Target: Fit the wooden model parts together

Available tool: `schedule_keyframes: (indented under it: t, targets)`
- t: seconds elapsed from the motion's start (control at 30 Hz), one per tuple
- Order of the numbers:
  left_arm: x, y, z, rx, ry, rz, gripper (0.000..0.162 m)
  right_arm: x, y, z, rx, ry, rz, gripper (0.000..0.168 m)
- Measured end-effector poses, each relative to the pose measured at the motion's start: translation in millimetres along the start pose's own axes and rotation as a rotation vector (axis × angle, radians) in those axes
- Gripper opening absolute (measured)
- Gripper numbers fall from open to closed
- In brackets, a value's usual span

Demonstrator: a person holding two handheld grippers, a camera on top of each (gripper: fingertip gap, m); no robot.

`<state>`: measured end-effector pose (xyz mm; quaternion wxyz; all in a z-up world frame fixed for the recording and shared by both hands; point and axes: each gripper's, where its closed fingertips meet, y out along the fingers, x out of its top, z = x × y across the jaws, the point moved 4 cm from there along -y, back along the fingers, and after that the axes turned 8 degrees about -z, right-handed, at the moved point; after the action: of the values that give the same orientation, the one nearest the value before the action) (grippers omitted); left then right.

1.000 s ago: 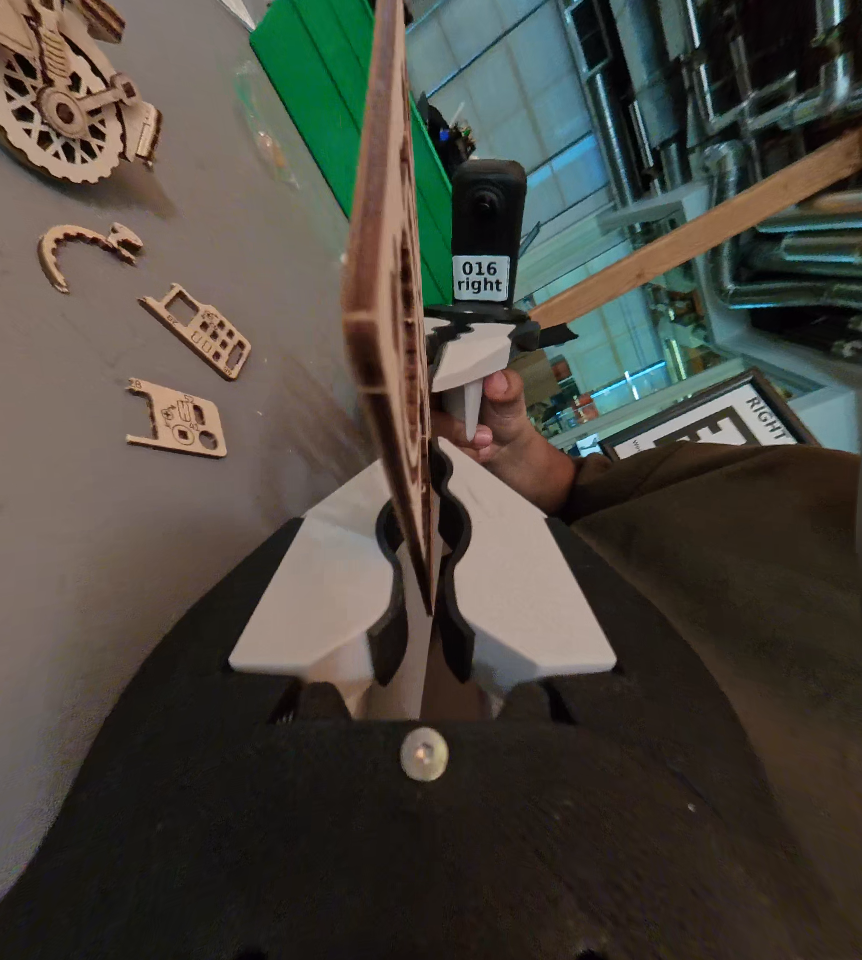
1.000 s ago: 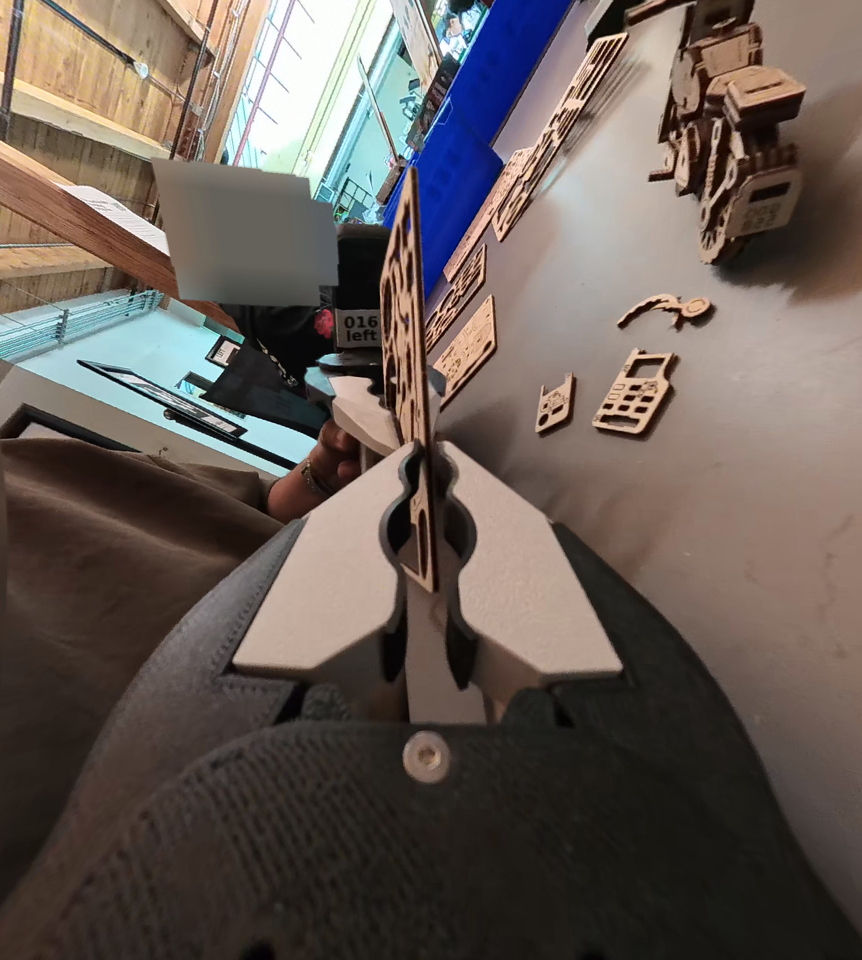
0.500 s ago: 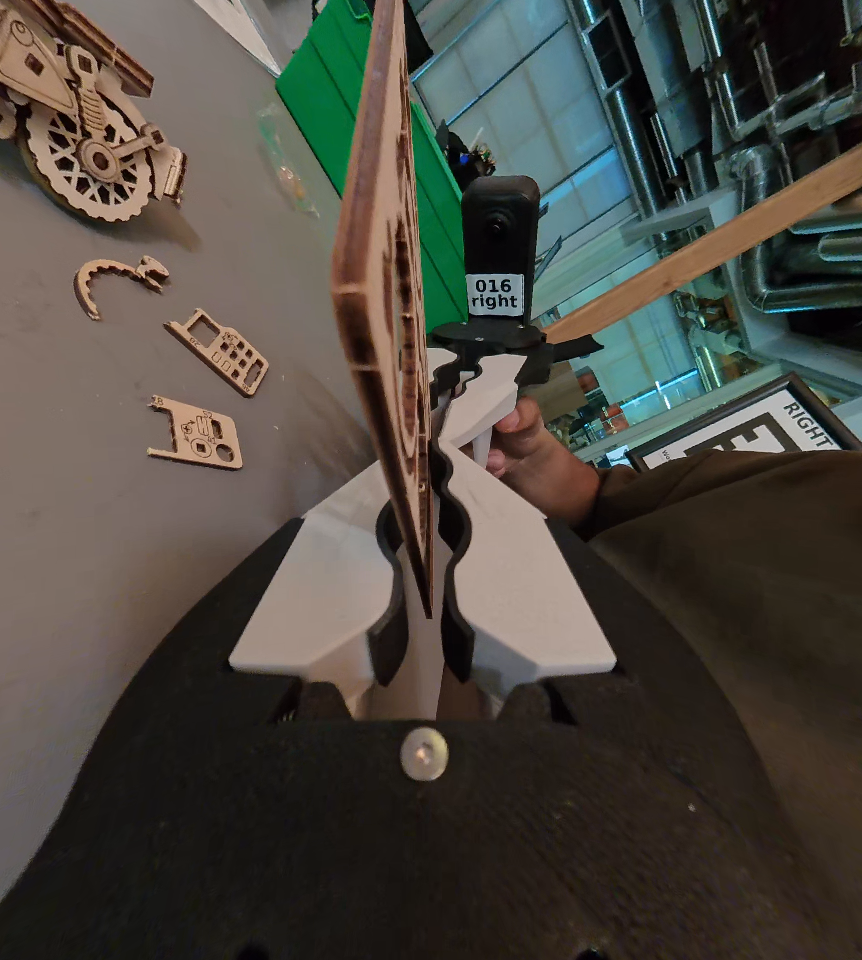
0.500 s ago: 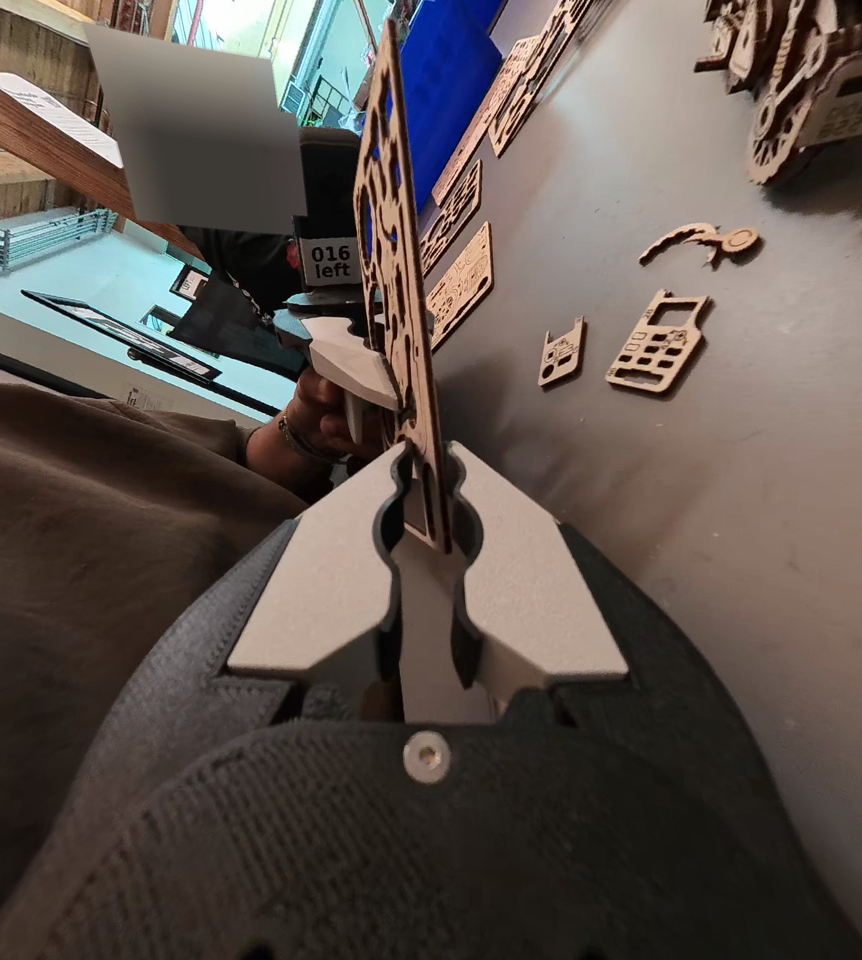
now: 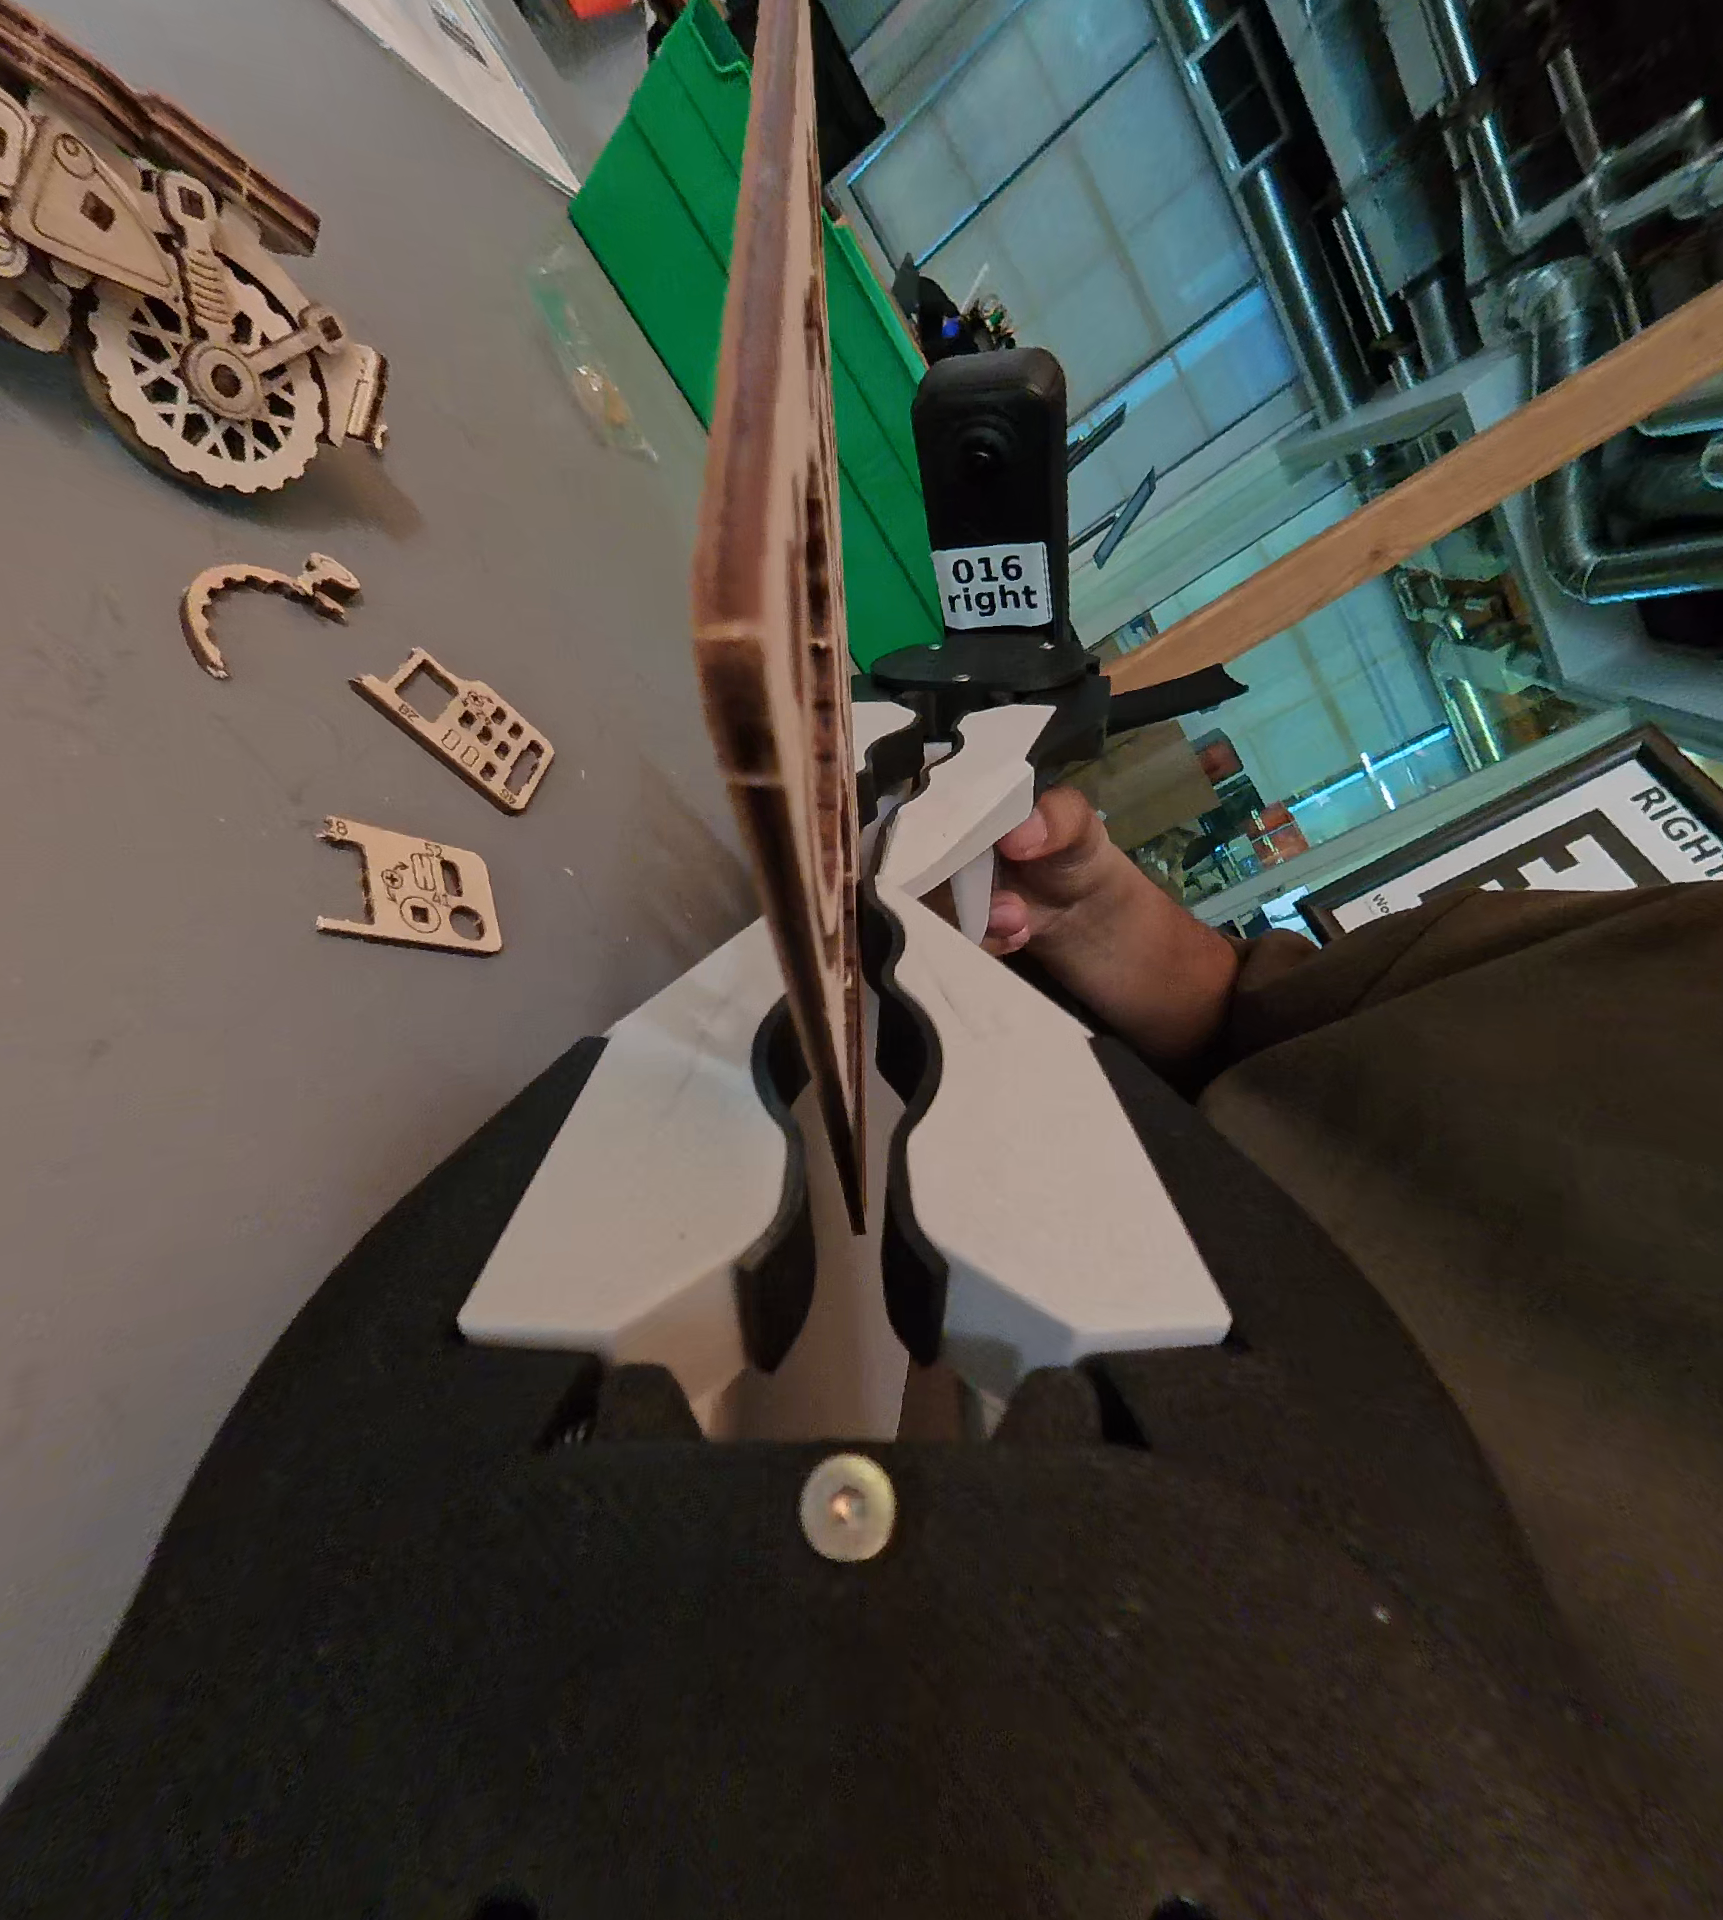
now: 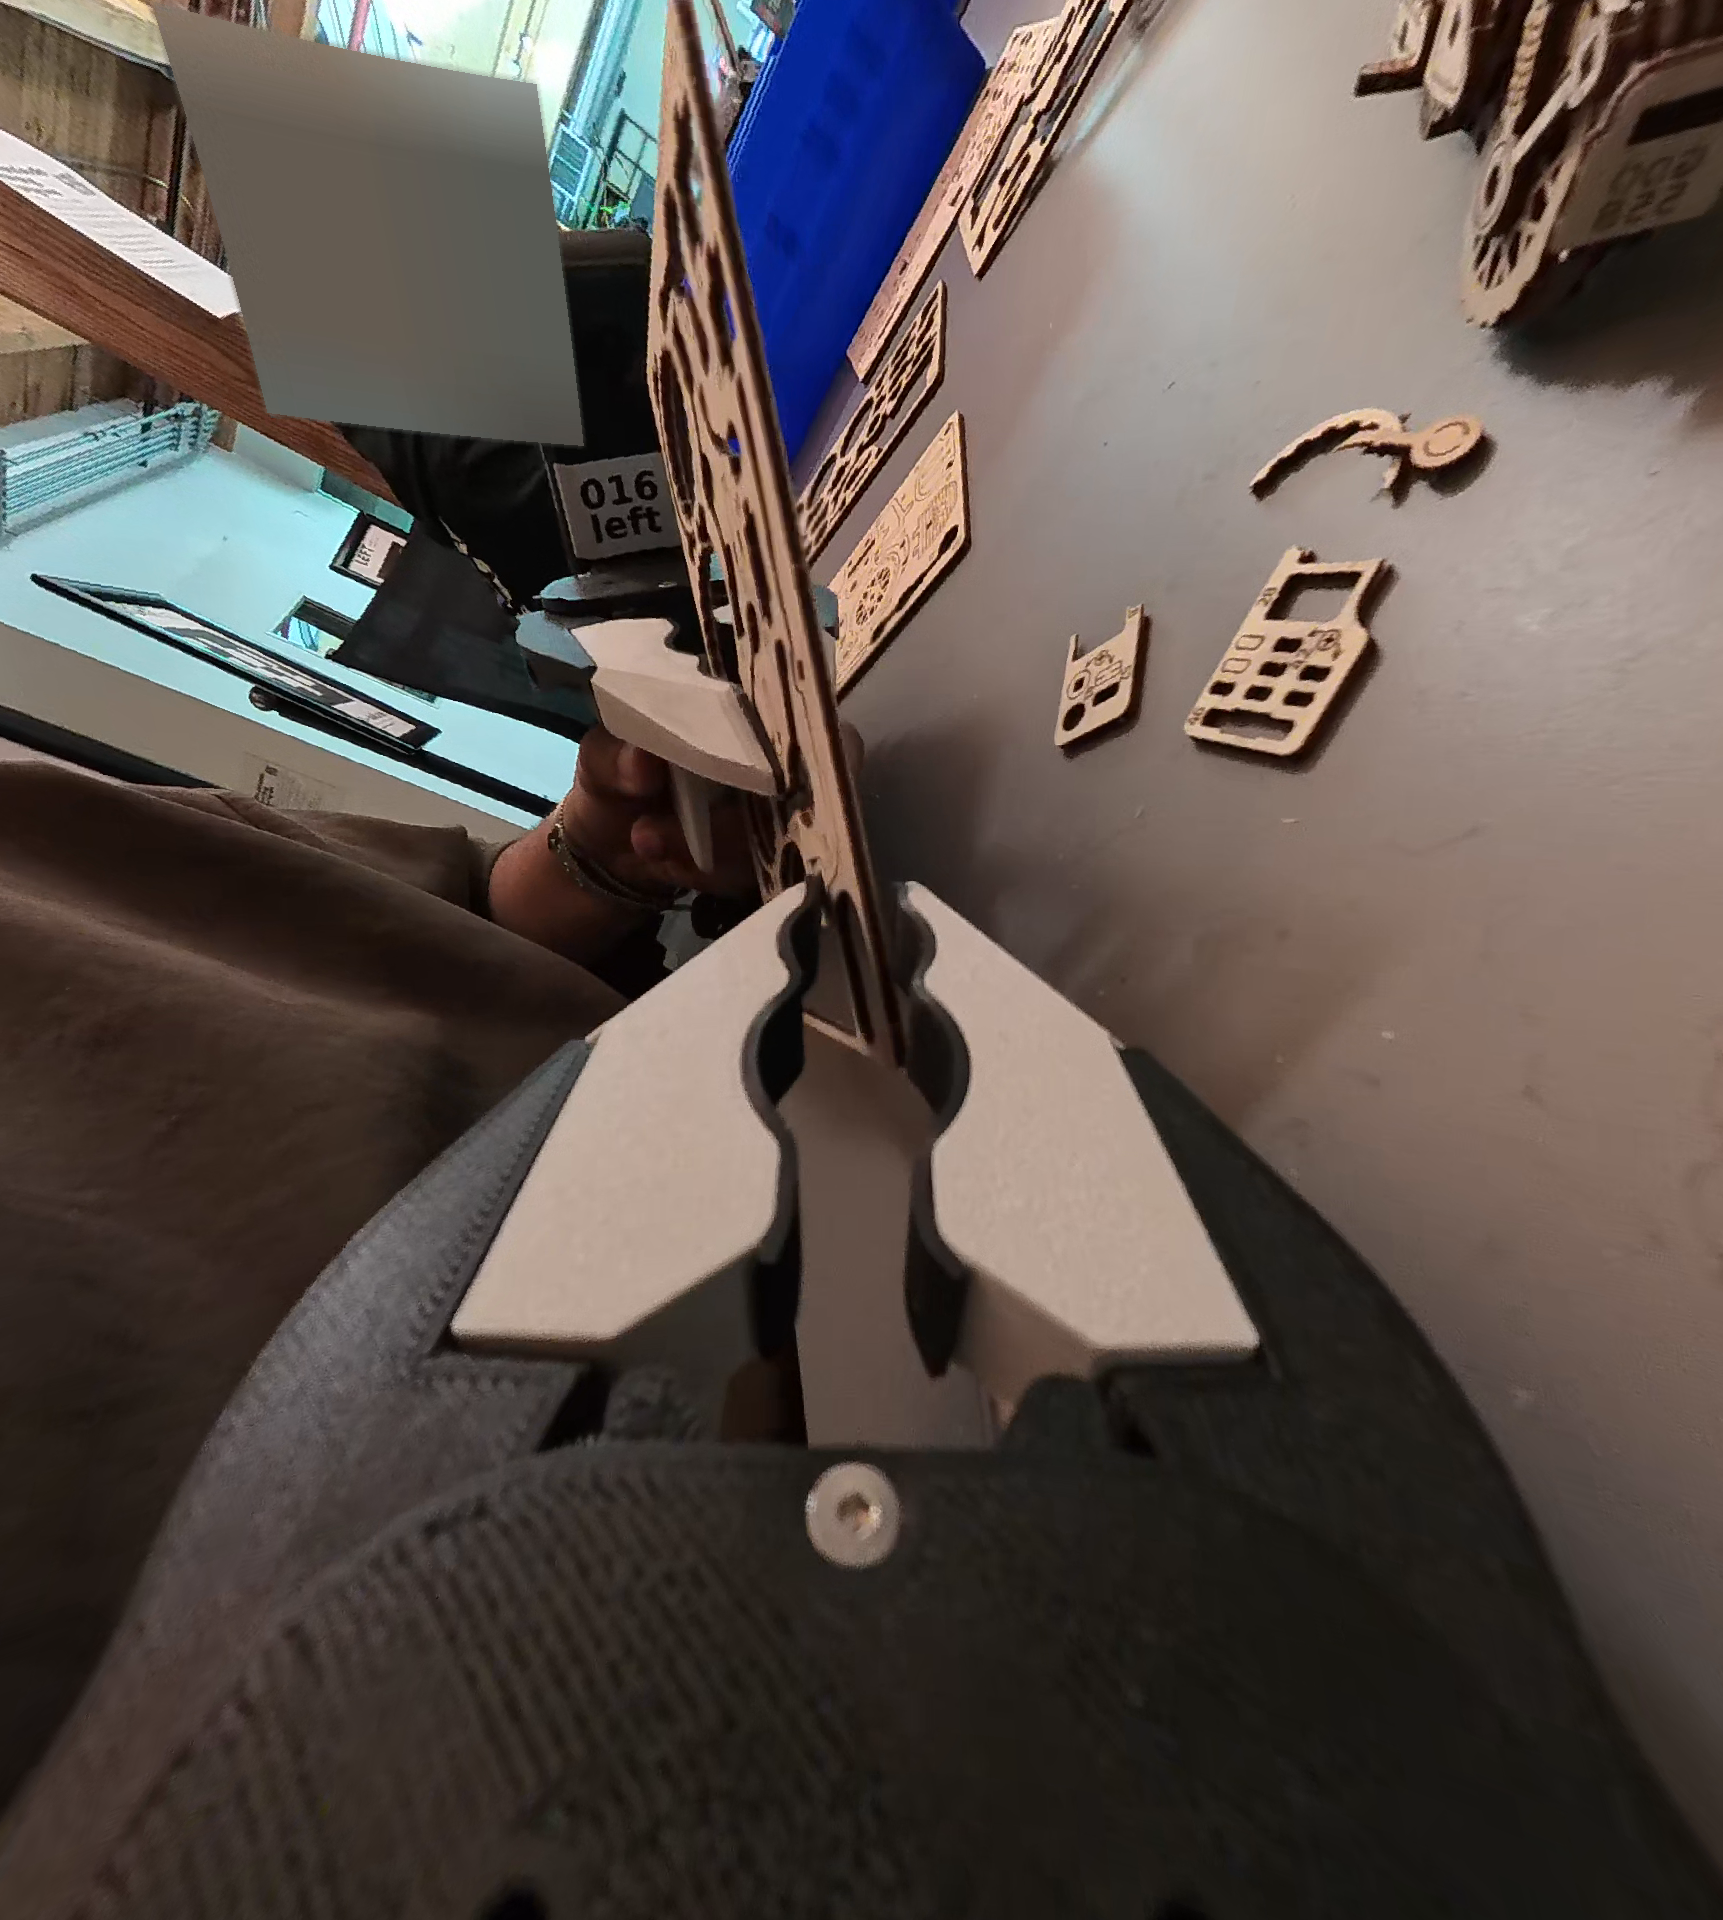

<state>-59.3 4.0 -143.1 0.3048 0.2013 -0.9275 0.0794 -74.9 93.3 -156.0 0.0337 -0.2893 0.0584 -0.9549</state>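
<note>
A thin laser-cut wooden sheet (image 5: 784,623) stands edge-on between both grippers, above the grey table (image 5: 109,1143). My left gripper (image 5: 836,935) is shut on one end of it, with the sheet deep between the jaws. My right gripper (image 6: 857,904) is shut on the other end of the sheet (image 6: 722,468), gripping near its fingertips. Each gripper shows in the other's view: the right gripper (image 5: 940,769) and the left gripper (image 6: 691,707). A partly built wooden motorcycle model (image 5: 109,260) stands on the table, also in the right wrist view (image 6: 1584,156).
Three loose flat parts lie on the table: a curved piece (image 5: 244,603), a keypad-shaped piece (image 5: 457,727) and a small notched piece (image 5: 415,888). More uncut sheets (image 6: 898,551) lie by a blue bin (image 6: 836,208). A green bin (image 5: 691,229) stands at the table's far edge. Only a small space, under 4 cm, lies between the two pairs of fingers. Left tips and right tips are each some 8 cm from the small notched piece (image 5: 415,888). The right camera catches it too, in the right wrist view (image 6: 1094,670).
Both grippers have swung together with the sheet, so the table parts shifted in view. In the right gripper the sheet now sits shallower, nearer the fingertips.
</note>
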Motion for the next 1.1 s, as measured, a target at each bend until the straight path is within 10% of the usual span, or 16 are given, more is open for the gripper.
schedule_keyframes:
  t: [1.1]
  targets:
    - [-6,2,9,0.117,0.063,0.039,0.000,1,4,-14,-0.189,-0.074,-0.038,0.017]
